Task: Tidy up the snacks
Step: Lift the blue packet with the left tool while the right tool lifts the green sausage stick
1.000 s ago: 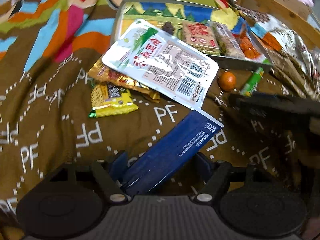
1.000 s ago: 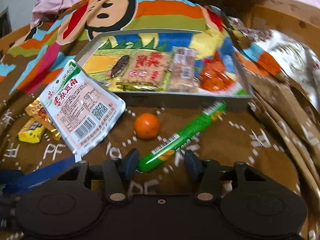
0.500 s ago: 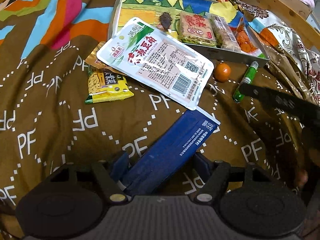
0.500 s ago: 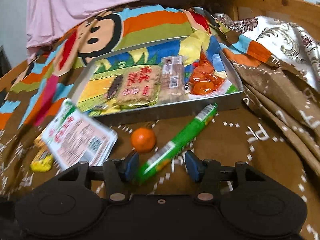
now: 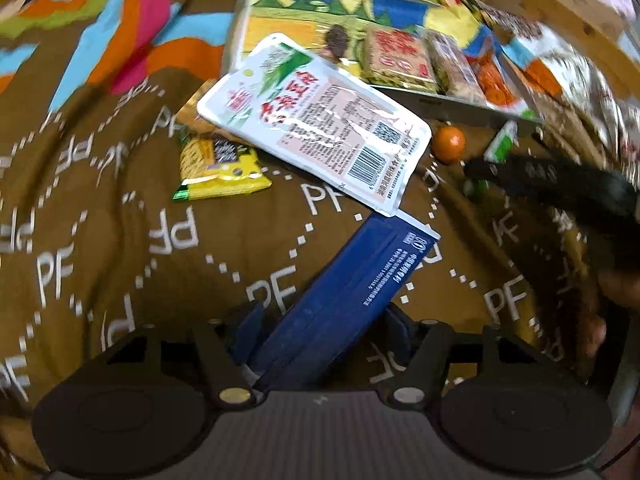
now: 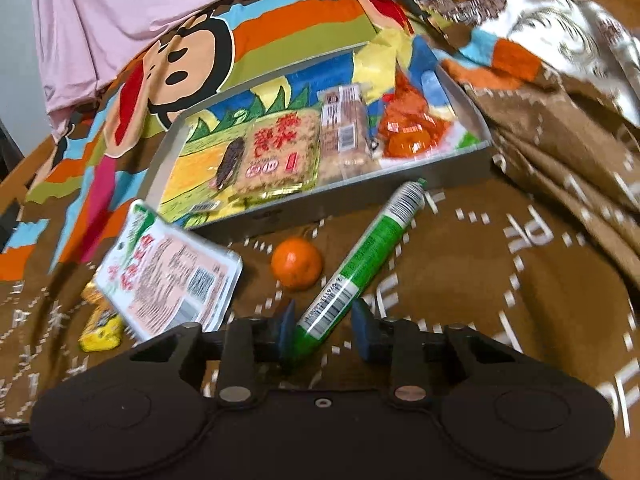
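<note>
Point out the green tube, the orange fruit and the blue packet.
green tube (image 6: 362, 264), right wrist view, middle of its green body
orange fruit (image 6: 296, 263), right wrist view, centre of its peel
blue packet (image 5: 340, 308), left wrist view, middle of its flat face

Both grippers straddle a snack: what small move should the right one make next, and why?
Probably finish closing. The right gripper has just been closing around the green stick, but its right pad still looks clear of it. Then lift it toward the tray.
</note>
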### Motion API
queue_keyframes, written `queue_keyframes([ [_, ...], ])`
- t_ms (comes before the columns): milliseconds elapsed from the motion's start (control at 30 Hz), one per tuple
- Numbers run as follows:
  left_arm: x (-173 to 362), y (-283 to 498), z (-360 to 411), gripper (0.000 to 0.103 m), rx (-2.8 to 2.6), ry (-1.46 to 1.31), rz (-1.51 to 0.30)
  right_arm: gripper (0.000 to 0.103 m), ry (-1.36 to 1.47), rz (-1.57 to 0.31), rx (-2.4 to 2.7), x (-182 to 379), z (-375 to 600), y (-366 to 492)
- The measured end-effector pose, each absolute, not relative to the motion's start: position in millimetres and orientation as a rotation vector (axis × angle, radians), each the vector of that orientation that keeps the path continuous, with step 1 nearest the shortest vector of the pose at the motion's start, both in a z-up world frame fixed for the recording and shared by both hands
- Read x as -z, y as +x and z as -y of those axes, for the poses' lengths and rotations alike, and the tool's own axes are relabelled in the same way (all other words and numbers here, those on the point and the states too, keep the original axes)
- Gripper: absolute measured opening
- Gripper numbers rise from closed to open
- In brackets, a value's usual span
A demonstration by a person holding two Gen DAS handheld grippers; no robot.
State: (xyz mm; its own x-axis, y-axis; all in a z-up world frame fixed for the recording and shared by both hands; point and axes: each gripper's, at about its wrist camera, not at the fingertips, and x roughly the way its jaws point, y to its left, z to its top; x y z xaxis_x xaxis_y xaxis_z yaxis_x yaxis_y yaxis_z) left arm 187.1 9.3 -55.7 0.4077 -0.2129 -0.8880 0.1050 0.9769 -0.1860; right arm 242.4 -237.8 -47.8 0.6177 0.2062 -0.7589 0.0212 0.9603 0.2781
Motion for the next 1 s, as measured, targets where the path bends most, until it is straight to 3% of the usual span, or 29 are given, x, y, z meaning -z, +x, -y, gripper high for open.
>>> queue_keyframes([
  [300, 51.2, 178.7, -25.2, 0.061, 0.172, -0.330, -1.155, 0.029, 0.211, -0.986, -0.217, 36.6, 231.1, 194.0],
  [400, 54.8, 180.5, -28.9, 0.061, 0.171, -0.360, -1.156, 0.040, 0.148, -0.938, -0.218, 36.8, 222.6, 194.9],
  [467, 58.4, 182.2, -28.3, 0.061, 0.174, -0.356, -1.157, 0.040, 0.140, -0.916, -0.214, 40.1, 219.6, 202.5],
  [533, 60.5, 183.1, -27.6, 0.061, 0.178, -0.343, -1.152, 0.039, 0.125, -0.906, -0.198, 45.6, 215.4, 212.1],
  [633, 60.2, 185.3, -27.5, 0.061, 0.181, -0.344, -1.157, 0.029, 0.126, -0.903, -0.181, 51.2, 214.5, 219.8],
  [1000, 56.3, 173.8, -37.7, 0.059, 0.168, -0.447, -1.150, 0.027, 0.227, -1.009, -0.314, 43.5, 209.3, 166.9],
])
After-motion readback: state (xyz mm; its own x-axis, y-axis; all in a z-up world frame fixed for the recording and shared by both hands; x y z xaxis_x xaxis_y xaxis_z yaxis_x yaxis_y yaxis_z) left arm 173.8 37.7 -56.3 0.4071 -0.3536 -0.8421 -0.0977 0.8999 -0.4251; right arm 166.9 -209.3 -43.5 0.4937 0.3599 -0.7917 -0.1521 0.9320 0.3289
